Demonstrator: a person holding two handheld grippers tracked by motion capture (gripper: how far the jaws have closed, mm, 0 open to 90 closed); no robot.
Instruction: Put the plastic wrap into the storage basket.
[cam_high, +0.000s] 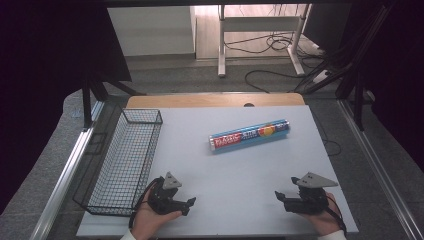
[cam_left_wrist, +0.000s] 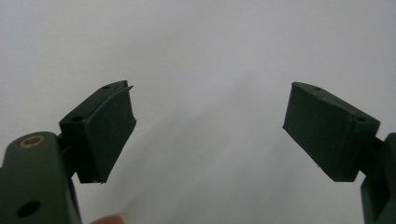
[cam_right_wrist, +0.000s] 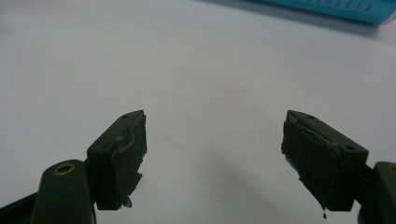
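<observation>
High view: white rectangular table (cam_high: 240, 180), a long blue cylindrical roll in printed plastic wrap (cam_high: 250, 135) lying on its side mid-table, slightly far of centre, angled up to the right. Black wire mesh basket (cam_high: 125, 160) sits along the left edge, nothing in it. Left gripper (cam_high: 186, 206) rests at the near left just beside the basket's near end, right gripper (cam_high: 278, 196) at the near right; both well apart from the roll, both pointing inward over bare table. Left gripper view: jaws spread wide, nothing between the pads, plain white surface beyond. Right gripper view: jaws fully apart, empty too, with the roll's blue edge (cam_right_wrist: 336, 7) at the far top right. Read: pre-grasp, nothing picked yet. Likely job is roll into basket. Next move calls for a reach far toward the roll, jaws squared across its narrow diameter near the middle so it doesn't roll off or tip once lifted.
</observation>
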